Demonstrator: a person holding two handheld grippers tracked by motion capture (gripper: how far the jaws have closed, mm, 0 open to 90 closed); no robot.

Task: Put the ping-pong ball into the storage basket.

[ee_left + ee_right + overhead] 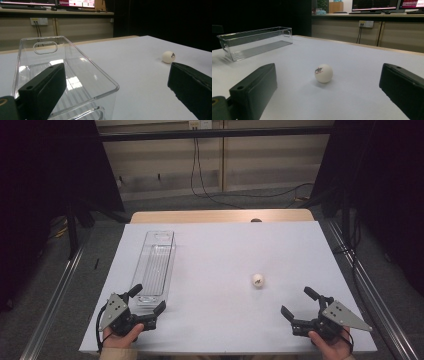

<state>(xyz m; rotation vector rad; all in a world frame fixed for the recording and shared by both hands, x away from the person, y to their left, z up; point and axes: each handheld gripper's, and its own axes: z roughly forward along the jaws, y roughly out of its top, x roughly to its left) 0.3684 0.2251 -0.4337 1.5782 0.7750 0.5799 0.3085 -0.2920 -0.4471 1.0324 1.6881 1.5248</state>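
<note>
Ping-pong ball (258, 281) sits loose on the white table cover (225, 250), right of centre in the high view, nothing touching it. In the right gripper view it lies dead centre between the two black jaws, a little ahead of them, printed logo facing the camera, so this claw looks lined up for a straight-in pick. Right gripper (296, 304), lower right of the high view, jaws spread wide, empty, held low by a hand (332, 345). Clear plastic bin (154, 266) lies lengthwise at left of centre, empty, cut-out handle at its far end, well apart from the ball; likely the drop spot. Left gripper (147, 299), lower left, also wide open and empty, parked right at the bin's near end; in the left gripper view one jaw overlaps the bin wall (75, 75), contact unclear. Probably there to steady the bin. Wooden table edge (220, 215) shows at the far side.
</note>
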